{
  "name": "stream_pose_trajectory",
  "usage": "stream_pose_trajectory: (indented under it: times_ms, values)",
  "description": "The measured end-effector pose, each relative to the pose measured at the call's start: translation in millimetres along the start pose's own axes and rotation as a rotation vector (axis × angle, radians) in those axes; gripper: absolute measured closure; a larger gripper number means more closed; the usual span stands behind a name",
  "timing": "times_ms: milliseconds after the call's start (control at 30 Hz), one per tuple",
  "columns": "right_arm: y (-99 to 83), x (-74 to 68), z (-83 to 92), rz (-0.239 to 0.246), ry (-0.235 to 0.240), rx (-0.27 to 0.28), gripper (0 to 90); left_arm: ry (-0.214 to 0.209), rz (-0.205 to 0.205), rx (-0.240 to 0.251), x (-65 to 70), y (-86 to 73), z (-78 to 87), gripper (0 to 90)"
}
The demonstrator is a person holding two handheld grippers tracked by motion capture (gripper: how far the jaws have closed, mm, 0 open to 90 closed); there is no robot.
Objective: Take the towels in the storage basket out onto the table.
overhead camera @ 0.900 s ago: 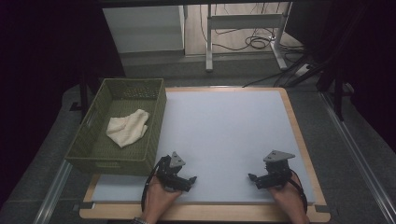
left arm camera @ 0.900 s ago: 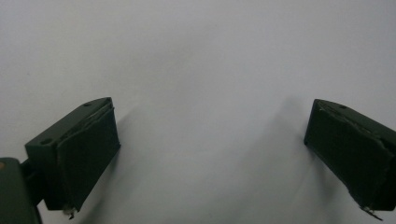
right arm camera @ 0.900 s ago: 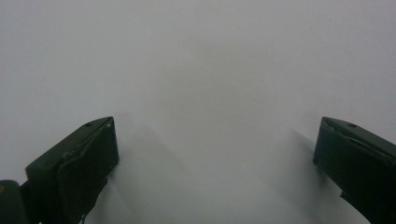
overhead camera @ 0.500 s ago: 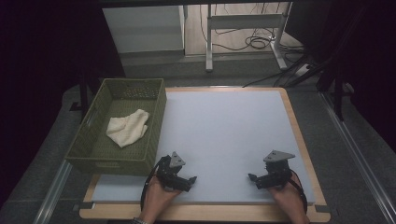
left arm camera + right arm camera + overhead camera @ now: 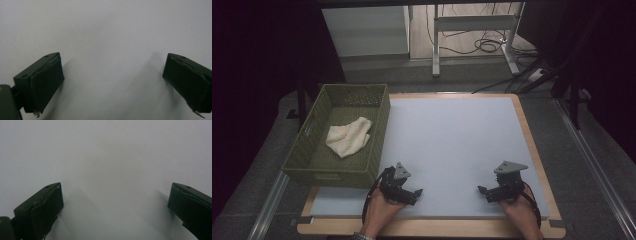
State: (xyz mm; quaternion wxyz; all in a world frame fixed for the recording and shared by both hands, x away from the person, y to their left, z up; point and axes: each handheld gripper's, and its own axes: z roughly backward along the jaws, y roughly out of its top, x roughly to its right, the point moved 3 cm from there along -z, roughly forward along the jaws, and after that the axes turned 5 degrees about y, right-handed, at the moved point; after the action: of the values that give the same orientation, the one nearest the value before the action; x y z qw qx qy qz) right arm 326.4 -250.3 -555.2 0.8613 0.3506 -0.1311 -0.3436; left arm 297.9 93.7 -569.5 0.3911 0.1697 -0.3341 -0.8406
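I have both grippers down near the front edge of the counter (image 5: 452, 140), on its pale mat. The left gripper (image 5: 416, 192) sits just in front of the near right corner of the green basket (image 5: 384, 115) and points toward the middle of the mat, to the right in the high view. The right gripper (image 5: 482, 191) points the other way, leftward, so the two face each other across a bare stretch of mat, well apart.

In the left gripper view the jaws stand wide, one at each lower corner, with nothing between them but the mat. The right gripper view gives me the same: jaws spread, released, holding nothing.

The nearest thing to my left gripper is the cream cloth (image 5: 348, 137), and it lies inside the basket, not on the counter. It is crumpled, resting on the basket floor about midway along its length. Its long axis runs on a diagonal — from the near left toward the far right, where a corner reaches up close to the basket's right wall. I cannot tell whether it touches that wall.

The basket itself is a long woven rectangle at the left edge of the counter, its long side running away from me — the cloth is all I can see in it.
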Motion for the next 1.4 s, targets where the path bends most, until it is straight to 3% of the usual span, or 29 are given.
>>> stream_pose_trajectory:
  times_ms: [200, 667, 1000, 1400]
  values:
    - [0.0, 0.0, 0.0, 0.0, 0.0, 0.0, 0.1, 0.013, -0.036, -0.001, 3.4, 7.0, 2.3, 4.1]
    - [0.0, 0.1, 0.1, 0.0, 0.001, 0.001, 0.1, -0.116, -0.044, 0.013, 10.5, 43.0, -1.8, 3.3]
    - [0.0, 0.1, 0.1, -0.001, 0.001, 0.001, 0.1, -0.119, -0.015, -0.004, 10.5, 57.9, -3.9, 2.0]
    - [0.0, 0.0, 0.1, -0.002, 0.002, 0.001, 0.1, -0.111, -0.022, -0.035, 4.8, 84.2, 6.9, 1.7]
